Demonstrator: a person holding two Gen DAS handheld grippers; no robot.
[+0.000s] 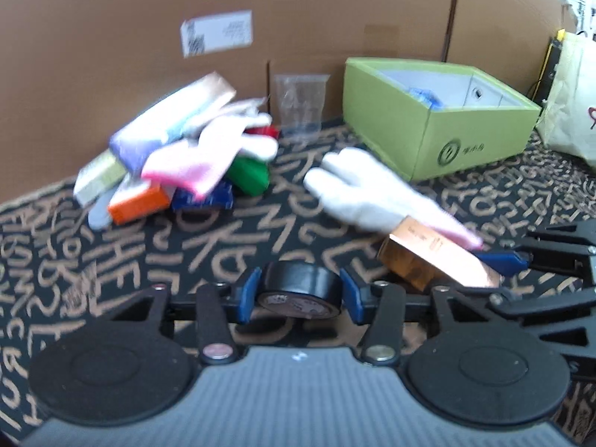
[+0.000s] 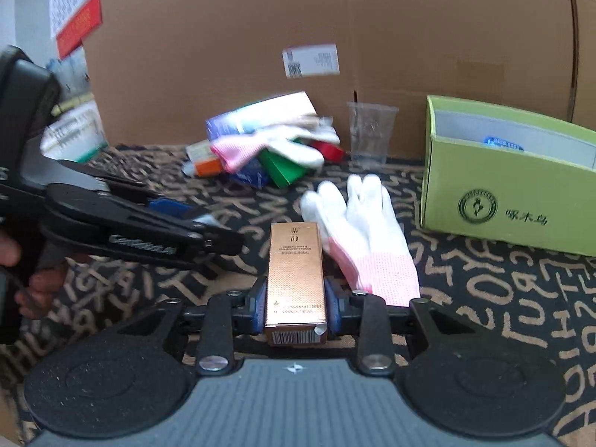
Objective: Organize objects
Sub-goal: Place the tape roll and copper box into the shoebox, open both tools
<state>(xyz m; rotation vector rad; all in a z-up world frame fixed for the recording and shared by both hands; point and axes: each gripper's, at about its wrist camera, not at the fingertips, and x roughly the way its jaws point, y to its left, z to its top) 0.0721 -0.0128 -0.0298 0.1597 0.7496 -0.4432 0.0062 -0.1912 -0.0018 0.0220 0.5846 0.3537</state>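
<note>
My left gripper (image 1: 300, 289) is shut on a black tape roll (image 1: 298, 277), which sits flat between the blue pads just above the patterned cloth. My right gripper (image 2: 297, 305) is shut on a slim copper-coloured box (image 2: 296, 260) that points forward between its pads. In the left wrist view that copper-coloured box (image 1: 436, 260) shows at the right, tilted, with the right gripper's blue fingertip (image 1: 503, 260) beside it. An open green box (image 1: 439, 130) (image 2: 503, 201) stands at the back right with something blue inside.
A white and pink glove (image 1: 365, 193) (image 2: 365, 223) lies flat ahead of both grippers. A pile of small boxes and another glove (image 1: 186, 156) (image 2: 260, 149) sits at the back left. A clear plastic cup (image 1: 300, 108) stands against the cardboard wall (image 1: 298, 7). A white bag (image 1: 573, 104) is far right.
</note>
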